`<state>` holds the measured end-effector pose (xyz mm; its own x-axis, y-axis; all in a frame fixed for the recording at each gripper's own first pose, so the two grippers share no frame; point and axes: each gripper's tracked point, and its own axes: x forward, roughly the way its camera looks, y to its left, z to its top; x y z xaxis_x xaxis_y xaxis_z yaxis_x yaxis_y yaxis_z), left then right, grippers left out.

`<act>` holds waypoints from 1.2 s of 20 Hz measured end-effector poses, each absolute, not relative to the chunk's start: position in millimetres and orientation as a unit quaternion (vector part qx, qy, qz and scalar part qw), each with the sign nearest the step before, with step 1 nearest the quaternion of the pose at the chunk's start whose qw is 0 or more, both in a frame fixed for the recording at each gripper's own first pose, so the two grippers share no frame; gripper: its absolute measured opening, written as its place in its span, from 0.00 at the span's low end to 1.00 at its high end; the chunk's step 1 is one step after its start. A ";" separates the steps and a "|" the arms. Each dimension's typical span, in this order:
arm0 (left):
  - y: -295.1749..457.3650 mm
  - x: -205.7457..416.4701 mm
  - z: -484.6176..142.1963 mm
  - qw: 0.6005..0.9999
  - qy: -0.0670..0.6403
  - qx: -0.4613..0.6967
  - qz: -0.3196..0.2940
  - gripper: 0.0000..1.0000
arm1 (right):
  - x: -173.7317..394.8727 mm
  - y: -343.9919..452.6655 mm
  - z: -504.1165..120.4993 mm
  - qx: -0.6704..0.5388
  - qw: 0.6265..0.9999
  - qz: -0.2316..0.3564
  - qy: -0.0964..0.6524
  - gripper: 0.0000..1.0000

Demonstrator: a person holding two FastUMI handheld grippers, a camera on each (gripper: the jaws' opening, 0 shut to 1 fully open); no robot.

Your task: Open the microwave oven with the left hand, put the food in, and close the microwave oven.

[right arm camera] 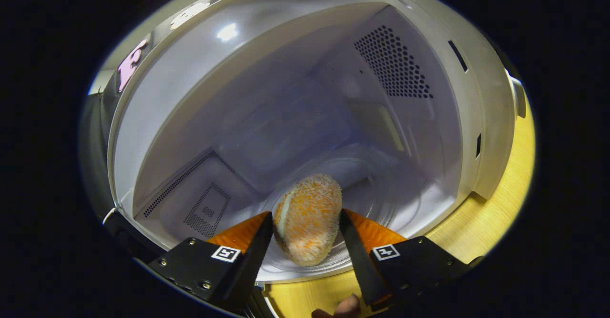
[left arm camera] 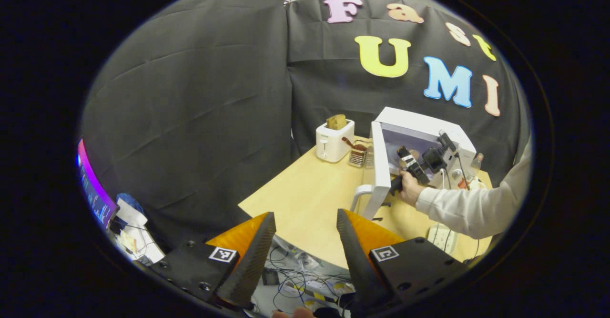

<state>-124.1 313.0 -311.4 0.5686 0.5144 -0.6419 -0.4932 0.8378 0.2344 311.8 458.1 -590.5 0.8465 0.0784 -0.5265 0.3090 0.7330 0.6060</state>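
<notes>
Right hand-held gripper (right arm camera: 305,225): fingers pressed on both sides of the food (right arm camera: 307,218), one crumbed orange patty. It sits inside the microwave (right arm camera: 481,132) cavity, over the round glass plate (right arm camera: 405,199); can't tell if the patty touches the plate yet. Room in the cavity: open space above the patty and on both sides, back wall well apart. Right cavity wall has one perforated vent patch (right arm camera: 393,63); left side has mesh panels low down. Front lip of the cavity is just below the fingers, with desk (right arm camera: 495,213) showing to the right of it.

Left hand-held gripper (left arm camera: 305,234): fingers wide apart, holding nothing, hanging off the near desk edge (left arm camera: 290,225). Below it, past the edge, a tangle of cables (left arm camera: 305,280) on the floor. Bare desk between it and the microwave.

Left gripper view, further out: one microwave (left arm camera: 419,122), its door (left arm camera: 381,165) swung open, handle (left arm camera: 360,194) toward the camera. A hand (left arm camera: 407,189) in a white sleeve (left arm camera: 472,208) holds the other hand-held gripper (left arm camera: 426,160) at the opening. One toaster (left arm camera: 334,139) left of the microwave, bread in its slot. One small rack (left arm camera: 357,156) between toaster and door. One bottle (left arm camera: 469,172) at the microwave's right side. One screen (left arm camera: 95,194) at far left.
</notes>
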 end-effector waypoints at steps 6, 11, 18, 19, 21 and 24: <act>313.5 -138.0 -292.4 0.895 0.338 0.013 0.290 0.86 | 287.3 463.7 -583.1 0.350 0.881 -0.035 0.317 0.98; 314.7 -161.3 -269.5 0.911 0.295 0.002 0.287 0.87 | 257.3 455.7 -541.8 0.305 0.898 0.002 0.316 0.98; 321.7 -213.1 -232.1 0.939 0.233 -0.013 0.251 0.89 | 147.8 441.3 -477.6 0.211 0.911 0.079 0.346 0.98; 321.3 -217.1 -231.0 0.944 0.224 -0.015 0.241 0.87 | 128.9 435.2 -468.8 0.190 0.914 0.092 0.347 0.98; 322.2 -219.8 -231.7 0.952 0.209 -0.024 0.221 0.86 | 92.0 427.4 -450.4 0.166 0.913 0.124 0.352 0.98; 325.7 -221.5 -228.9 0.958 0.197 -0.035 0.204 0.86 | 45.8 404.4 -424.1 0.154 0.911 0.148 0.354 0.98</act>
<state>-221.5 325.7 -228.9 0.8395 0.3765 -0.3917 -0.4043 0.9145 0.0125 45.8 404.4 -424.1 0.7062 0.3778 -0.5988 -0.1606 0.9091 0.3842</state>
